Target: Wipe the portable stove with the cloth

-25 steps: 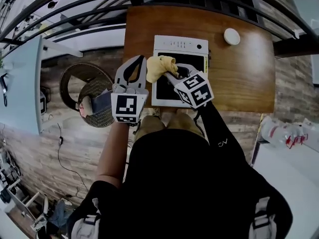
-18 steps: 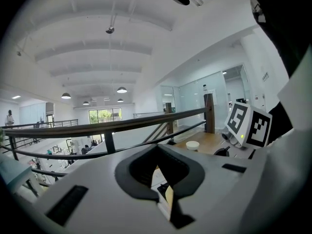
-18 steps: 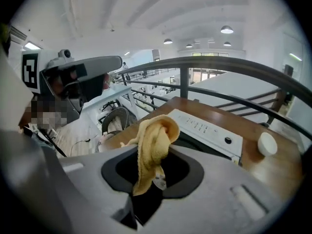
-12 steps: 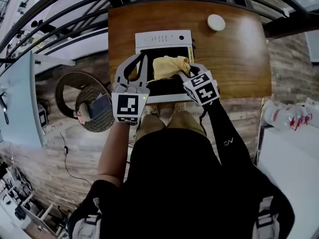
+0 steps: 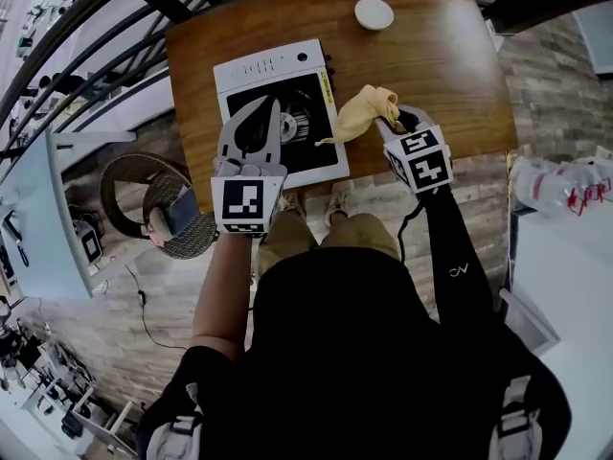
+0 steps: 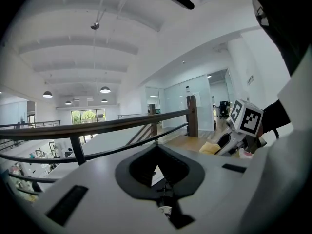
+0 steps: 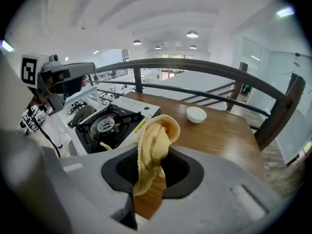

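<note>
**What Is Hidden**

The portable stove's (image 5: 287, 70) near left part is covered by the left gripper (image 5: 266, 113). The cloth's (image 5: 362, 113) lower end is lost between the right gripper's (image 5: 400, 121) jaws (its length cannot be judged). The panel print is too small to be read.

A small white bowl (image 5: 374, 13) sits on the wooden table (image 5: 450, 80), near a dark railing (image 7: 278, 113).
</note>
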{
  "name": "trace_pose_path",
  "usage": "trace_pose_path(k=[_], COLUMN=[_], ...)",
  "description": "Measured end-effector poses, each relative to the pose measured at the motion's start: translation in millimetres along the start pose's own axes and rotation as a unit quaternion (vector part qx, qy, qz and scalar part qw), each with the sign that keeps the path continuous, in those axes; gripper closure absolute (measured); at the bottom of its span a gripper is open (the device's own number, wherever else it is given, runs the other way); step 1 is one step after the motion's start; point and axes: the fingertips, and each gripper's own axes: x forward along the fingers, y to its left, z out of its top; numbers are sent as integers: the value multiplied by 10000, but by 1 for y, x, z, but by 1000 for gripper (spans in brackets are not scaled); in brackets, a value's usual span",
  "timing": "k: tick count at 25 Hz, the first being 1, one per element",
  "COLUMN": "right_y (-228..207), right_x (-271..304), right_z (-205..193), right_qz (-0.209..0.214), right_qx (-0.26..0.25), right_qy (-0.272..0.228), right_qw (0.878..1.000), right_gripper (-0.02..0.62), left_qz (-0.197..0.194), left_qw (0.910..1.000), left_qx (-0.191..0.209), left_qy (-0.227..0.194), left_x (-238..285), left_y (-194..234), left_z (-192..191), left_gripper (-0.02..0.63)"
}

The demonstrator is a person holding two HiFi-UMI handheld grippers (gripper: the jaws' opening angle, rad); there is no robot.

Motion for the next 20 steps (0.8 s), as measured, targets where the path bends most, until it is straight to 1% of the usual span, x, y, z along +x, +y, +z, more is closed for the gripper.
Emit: trace_pose_path(k=[3, 6, 8, 10, 15, 18, 20], right_y=[10, 38, 63, 91, 177, 230, 258], right_x=[-10, -24, -32, -32, -21, -11, -3], right_z=[21, 57, 76, 88, 105, 113, 110], right_qz=[194, 481, 650, 802, 1146, 1438, 1570], right_qx=[-23, -153, -356, -541, -959, -1118, -1192], right_qy=[-481, -1025, -1232, -1307, -1261, -1271, -1210], right_qw=[9987, 9934, 9896, 9867, 9807, 9750, 9729], right_gripper=[503, 503, 503, 503, 503, 503, 503], left_qz=[137, 320, 398, 491, 694, 824, 922], left_qw=[9999, 9994, 9991, 9985, 9965, 9954, 9945], left_qx=[-80, -95, -151, -256, -472, -487, -499], left_qy=[66, 92, 64, 32, 12, 56, 70], left_x=[-9, -27, -41, -59, -114, -146, -166], left_y=[4, 18, 28, 40, 71, 89, 97], left_z=[-9, -14, -15, -17, -25, -32, -37], left_gripper=[598, 598, 598, 598, 598, 598, 598])
